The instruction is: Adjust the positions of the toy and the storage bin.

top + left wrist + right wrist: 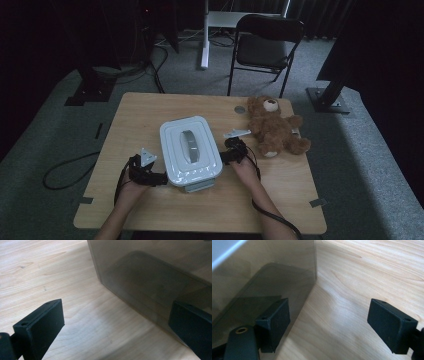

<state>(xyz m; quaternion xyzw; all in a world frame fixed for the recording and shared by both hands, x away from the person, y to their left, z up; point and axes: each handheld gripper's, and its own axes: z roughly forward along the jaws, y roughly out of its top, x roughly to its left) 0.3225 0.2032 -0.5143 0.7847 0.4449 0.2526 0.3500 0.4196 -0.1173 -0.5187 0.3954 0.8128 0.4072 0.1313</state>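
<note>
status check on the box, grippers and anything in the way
Left gripper open at the lidded box's left side, right gripper open at its right. Box flat on table, lid on. Teddy bear lies clear, far right.

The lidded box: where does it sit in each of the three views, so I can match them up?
High view: box at table centre, between both grippers.
Left gripper view: its smoky see-through wall takes the upper right, corner edge near the middle.
Right gripper view: the wall takes the upper left.
Shared landmark: the pale wooden table under the box.
</note>
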